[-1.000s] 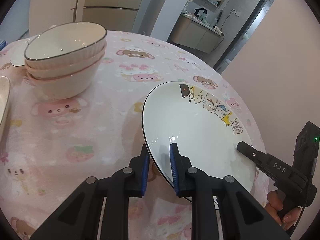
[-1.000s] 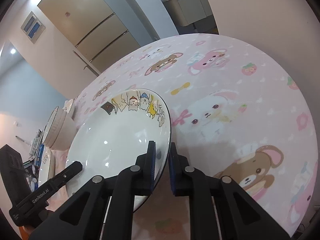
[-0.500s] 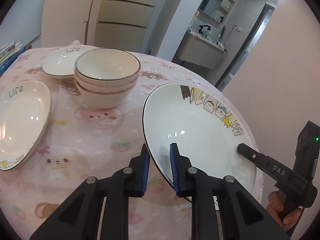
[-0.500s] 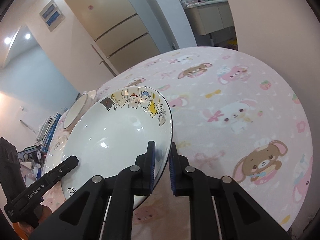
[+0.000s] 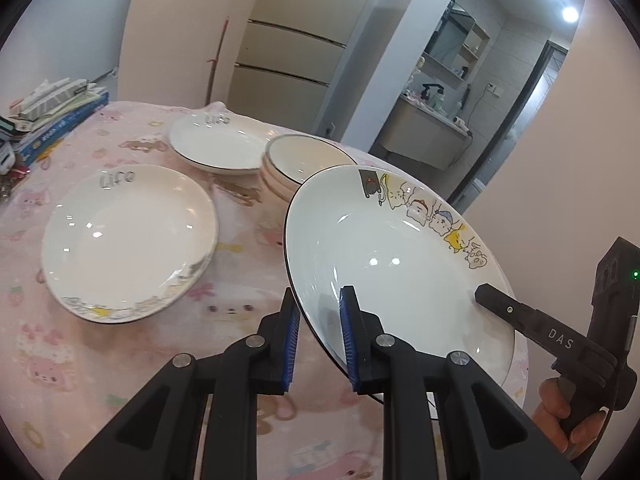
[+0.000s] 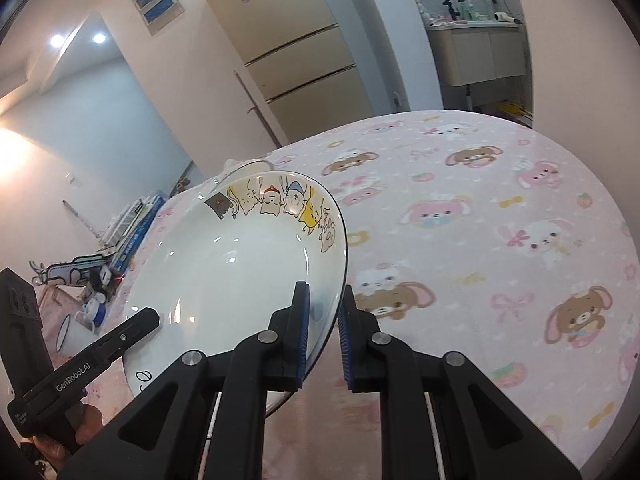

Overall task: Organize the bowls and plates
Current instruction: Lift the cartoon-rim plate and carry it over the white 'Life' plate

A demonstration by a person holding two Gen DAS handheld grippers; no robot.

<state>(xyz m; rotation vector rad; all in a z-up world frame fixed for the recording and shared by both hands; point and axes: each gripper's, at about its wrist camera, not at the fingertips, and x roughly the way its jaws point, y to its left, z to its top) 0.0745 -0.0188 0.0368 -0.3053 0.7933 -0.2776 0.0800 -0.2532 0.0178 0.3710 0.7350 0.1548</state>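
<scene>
Blue-padded black jaws of the left tool (image 5: 316, 336) are pinching the near rim of a white ceramic plate with cartoon cats along its edge (image 5: 384, 256), nearly closed on the thin lip. From the opposite side, the right tool (image 6: 323, 332) is gripping the same rim, its pads also almost shut on the china. Between them the cat plate is hanging tilted in the air at the centre right of the left wrist frame, clear of the pink cartoon-print worktop (image 5: 240, 304).

Further out, a white plate marked "Life" (image 5: 128, 236) is lying at the left of that frame, a second white plate (image 5: 216, 144) is sitting behind it, and a stack of white bowls with dark rims (image 5: 296, 164) is standing just beside the raised plate's far edge.

Two narrow grips on glazed china are risking a slip if either hand twists or pulls apart. That far edge could also be clipping the bowl stack while swinging across.
</scene>
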